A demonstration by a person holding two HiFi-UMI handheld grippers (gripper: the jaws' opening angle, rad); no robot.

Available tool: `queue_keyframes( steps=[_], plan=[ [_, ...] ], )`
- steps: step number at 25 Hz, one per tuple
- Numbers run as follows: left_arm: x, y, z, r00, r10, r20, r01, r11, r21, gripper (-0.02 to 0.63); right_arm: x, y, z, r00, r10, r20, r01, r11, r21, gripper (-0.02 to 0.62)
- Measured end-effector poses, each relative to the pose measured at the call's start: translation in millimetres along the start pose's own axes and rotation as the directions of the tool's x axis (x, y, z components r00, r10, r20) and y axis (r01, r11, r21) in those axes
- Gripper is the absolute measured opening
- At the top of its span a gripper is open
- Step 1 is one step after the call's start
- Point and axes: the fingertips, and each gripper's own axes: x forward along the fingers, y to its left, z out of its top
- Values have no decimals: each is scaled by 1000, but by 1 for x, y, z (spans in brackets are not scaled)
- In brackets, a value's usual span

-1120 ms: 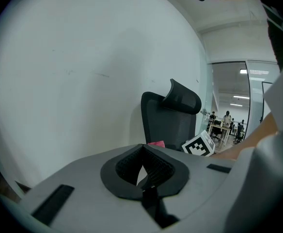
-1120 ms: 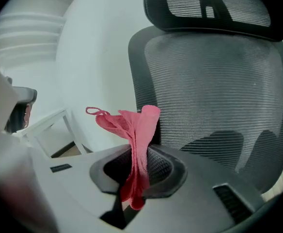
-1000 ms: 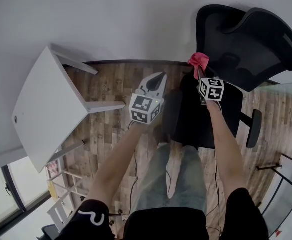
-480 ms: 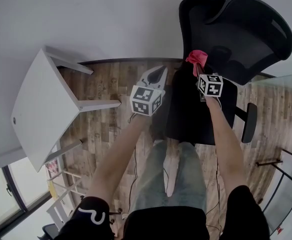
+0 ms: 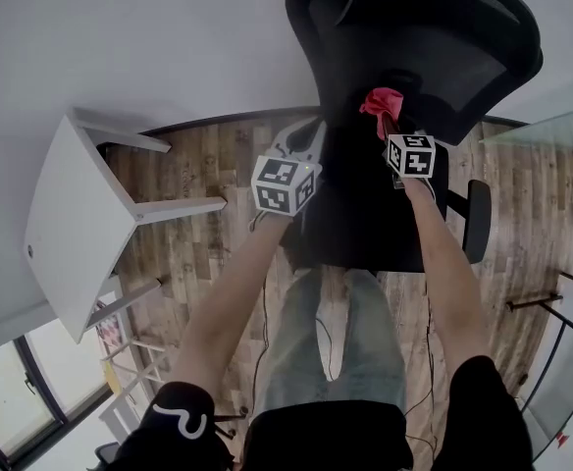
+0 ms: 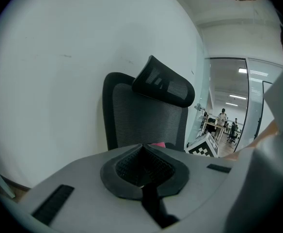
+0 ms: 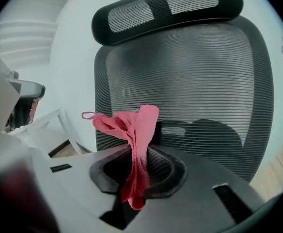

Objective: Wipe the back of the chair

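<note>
My right gripper (image 7: 140, 174) has its fingers clamped on a pink cloth (image 7: 134, 125), held just before the mesh back (image 7: 195, 76) of the black office chair (image 5: 385, 219). My left gripper (image 6: 144, 171) has its fingers together, empty, near the chair's left side.

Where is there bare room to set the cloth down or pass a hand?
Bare: the white table top, and the wood floor between table and chair. Crowded at the chair, around left gripper and right gripper.
</note>
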Motion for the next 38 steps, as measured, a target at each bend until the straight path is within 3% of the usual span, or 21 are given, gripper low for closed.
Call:
queue_keyframes(
  steps=[12, 24, 31, 38],
  plan=[
    [70, -93, 3, 996, -85, -32, 86, 996, 38, 23, -61, -132, -22, 991, -130, -5, 130, 989, 68, 75],
    [121, -175, -4, 983, -174, -63, 177, 983, 46, 25, -119, -226, -44, 970, -242, -3, 233, 930, 286, 75],
    [119, -192, -14, 980, -180, -89, 184, 982, 43, 23, -147, -230, -40, 971, -233, 44, 203, 912, 358, 75],
    [89, -205, -6, 976, -190, -111, 194, 980, 31, 25, -188, -177, -27, 990, -125, 63, 99, 946, 309, 75]
  ],
)
